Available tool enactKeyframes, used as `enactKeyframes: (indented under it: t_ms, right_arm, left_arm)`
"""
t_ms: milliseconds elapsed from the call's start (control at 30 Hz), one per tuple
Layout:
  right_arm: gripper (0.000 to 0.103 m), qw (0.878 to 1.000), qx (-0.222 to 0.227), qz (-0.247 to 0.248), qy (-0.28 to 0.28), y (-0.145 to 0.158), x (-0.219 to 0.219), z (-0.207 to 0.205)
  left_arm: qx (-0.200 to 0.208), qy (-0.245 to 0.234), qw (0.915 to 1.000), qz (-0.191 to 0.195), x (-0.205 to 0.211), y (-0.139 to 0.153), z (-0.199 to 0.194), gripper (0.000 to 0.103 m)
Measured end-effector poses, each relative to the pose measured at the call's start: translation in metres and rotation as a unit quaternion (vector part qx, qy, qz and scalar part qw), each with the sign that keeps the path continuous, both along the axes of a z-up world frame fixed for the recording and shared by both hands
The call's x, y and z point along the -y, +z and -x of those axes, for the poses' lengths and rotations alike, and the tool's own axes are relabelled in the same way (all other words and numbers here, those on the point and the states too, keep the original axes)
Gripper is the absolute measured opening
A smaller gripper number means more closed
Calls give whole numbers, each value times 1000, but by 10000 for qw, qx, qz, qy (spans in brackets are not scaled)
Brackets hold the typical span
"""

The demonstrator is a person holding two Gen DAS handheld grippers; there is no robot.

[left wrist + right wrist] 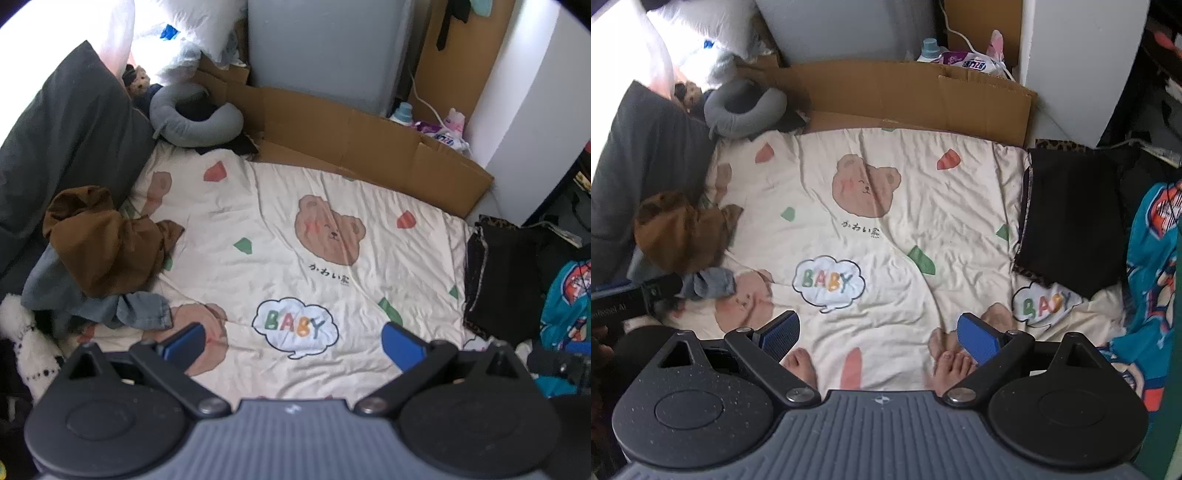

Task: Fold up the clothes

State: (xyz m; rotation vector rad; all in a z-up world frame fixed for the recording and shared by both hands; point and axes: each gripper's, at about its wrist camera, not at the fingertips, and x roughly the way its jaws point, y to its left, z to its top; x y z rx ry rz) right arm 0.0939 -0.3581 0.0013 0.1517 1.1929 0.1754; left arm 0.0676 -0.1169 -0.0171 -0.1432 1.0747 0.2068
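A crumpled brown garment (pixel 107 240) lies heaped at the left edge of the bear-print bed sheet (pixel 280 206), on top of a blue-grey denim piece (pixel 122 310). The right wrist view shows the same brown garment (pixel 679 232) and denim piece (pixel 709 282). A folded black garment (pixel 502 280) rests at the sheet's right edge, also visible as the black garment (pixel 1067 218). My left gripper (pixel 293 345) hangs open above the sheet, nothing between its blue pads. My right gripper (pixel 879 334) is open too, above bare sheet (pixel 923 184) and a person's toes (pixel 951 363).
A dark pillow (pixel 62 147) and a grey neck pillow (pixel 192 114) sit at the back left. Flattened cardboard (pixel 354 144) lines the far edge. A teal printed cloth (pixel 1152 266) hangs on the right. A white plush (pixel 26 343) lies at the near left.
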Motion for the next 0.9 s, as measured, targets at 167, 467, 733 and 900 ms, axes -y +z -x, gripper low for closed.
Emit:
enactKeyframes:
  t_ms: [167,467,733,900]
  right_arm:
    - [95,9999,-99,-9,71,-2,0,-3]
    - [95,10000,-41,-52,-22,-1,2,0]
    - [95,10000,56,71,-39,1,2,1]
    - [95,9999,80,136,-29,1,2,1]
  left_arm:
    - [-13,41,10000,29,-1,0,0,102]
    - [-30,10,9999,119,-2,-2,0,101]
    - [-35,12,10000,54,-5,-2,0,101]
    - [0,21,10000,-13,-4,0,1,101]
